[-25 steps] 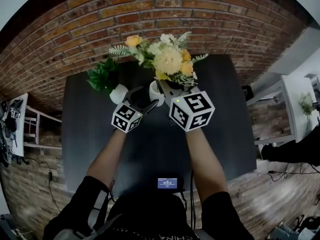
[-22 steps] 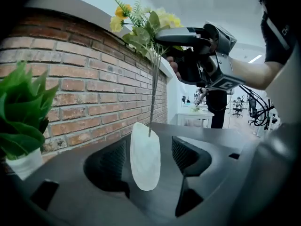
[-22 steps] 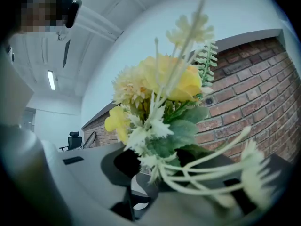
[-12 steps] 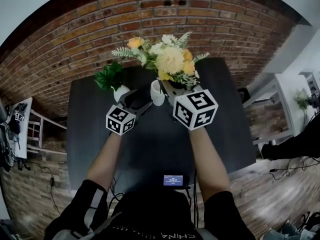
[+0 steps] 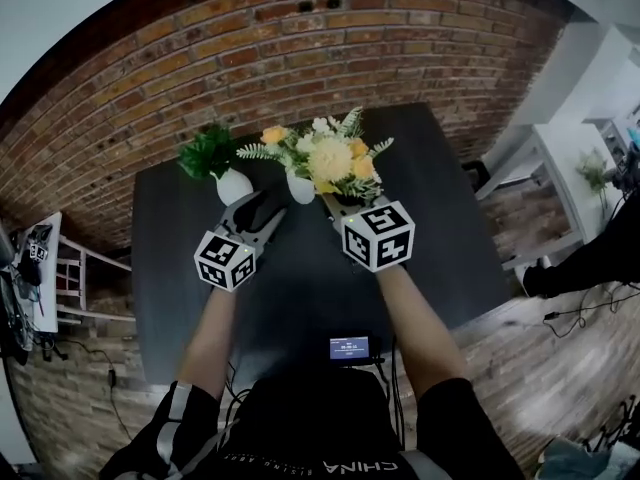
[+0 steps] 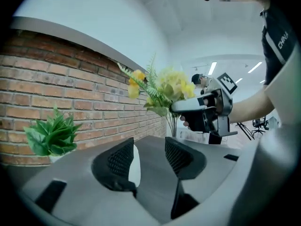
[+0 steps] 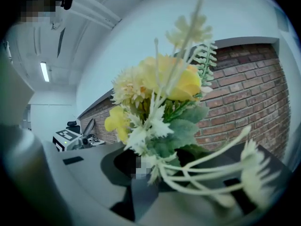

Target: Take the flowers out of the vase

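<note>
Mostly bare, the dark table [image 5: 300, 308] leaves wide free room in the middle of the head view, down to its near edge, where a small lit screen [image 5: 348, 348] sits. Its far edge meets the brick wall [image 5: 200, 78] at the top of the frame. Past the right edge stands a white shelf [image 5: 560, 183].

Two containers stand near that far edge. At upper left, a white pot [image 5: 234, 184] holds a green leafy plant [image 5: 212, 155]. Just right of it is the white vase [image 5: 299, 188].

The yellow and white flowers [image 5: 330, 158] are up top in the centre, just right of the vase. The right gripper [image 7: 157, 168] is pinching their stems, and in the left gripper view the stem ends hang bare below it.

The left gripper [image 6: 146, 158] points at the vase with its jaws closing. A white sliver of vase shows by one jaw, with table visible between it and the other.
</note>
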